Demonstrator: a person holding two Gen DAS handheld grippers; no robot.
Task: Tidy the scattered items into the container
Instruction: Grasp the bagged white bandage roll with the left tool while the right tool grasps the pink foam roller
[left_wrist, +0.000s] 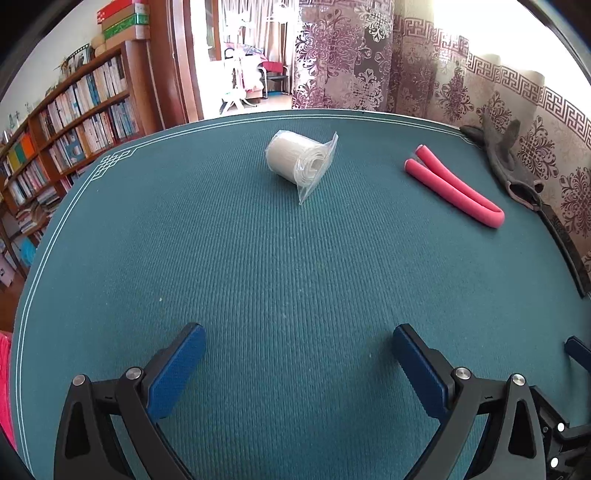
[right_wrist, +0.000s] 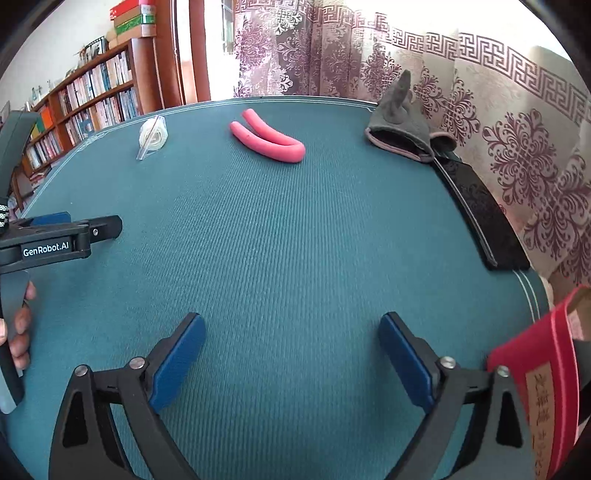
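Note:
A white roll in a clear plastic bag (left_wrist: 299, 162) lies on the far middle of the green table mat (left_wrist: 280, 266); it also shows in the right wrist view (right_wrist: 152, 135). A bent pink foam tube (left_wrist: 452, 186) lies to its right, also in the right wrist view (right_wrist: 269, 138). A grey glove (right_wrist: 400, 125) lies at the far right edge, also in the left wrist view (left_wrist: 506, 155). A red box (right_wrist: 543, 373) stands at the near right. My left gripper (left_wrist: 299, 358) is open and empty above the mat. My right gripper (right_wrist: 291, 347) is open and empty.
A black patterned strip (right_wrist: 480, 214) lies along the mat's right edge. A patterned curtain (right_wrist: 480, 92) hangs behind the table. A bookshelf (left_wrist: 66, 140) stands to the left. The left gripper's body (right_wrist: 59, 240) and the hand holding it show at the left of the right wrist view.

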